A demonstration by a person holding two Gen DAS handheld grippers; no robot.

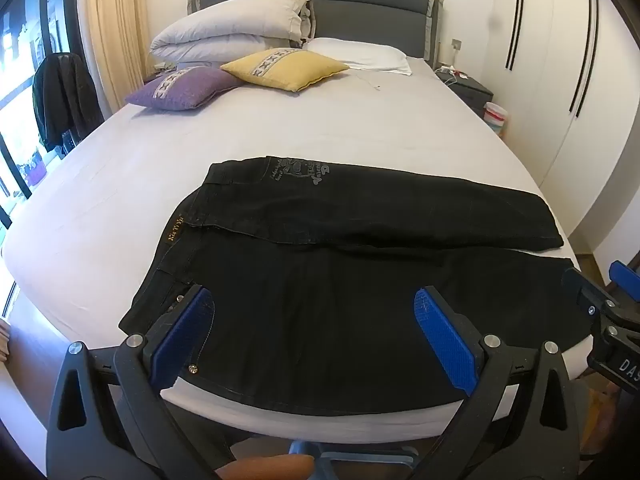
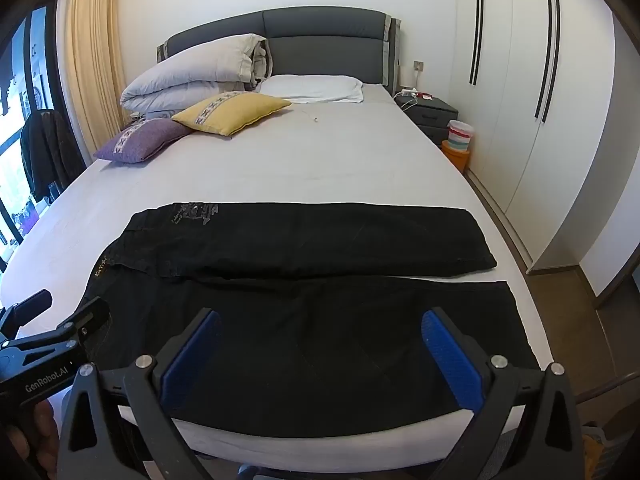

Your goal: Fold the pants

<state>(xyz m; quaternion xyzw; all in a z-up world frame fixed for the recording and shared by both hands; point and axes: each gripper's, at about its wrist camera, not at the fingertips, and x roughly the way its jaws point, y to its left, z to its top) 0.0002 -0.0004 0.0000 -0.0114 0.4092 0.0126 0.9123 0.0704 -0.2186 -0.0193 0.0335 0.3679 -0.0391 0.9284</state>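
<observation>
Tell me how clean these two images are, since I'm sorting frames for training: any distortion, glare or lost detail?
Left wrist view: strong fisheye bowing of the bed, dark corner vignetting, the window at left blown out. Right wrist view: the same curvature bends the wardrobe doors, and the black pants show almost no fold detail. Both look sharp, without motion blur.

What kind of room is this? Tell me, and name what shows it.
A home bedroom, most likely. A wide bed with a padded grey headboard carries pillows and a folded duvet, and a white built-in wardrobe lines the wall beside a nightstand.
</observation>
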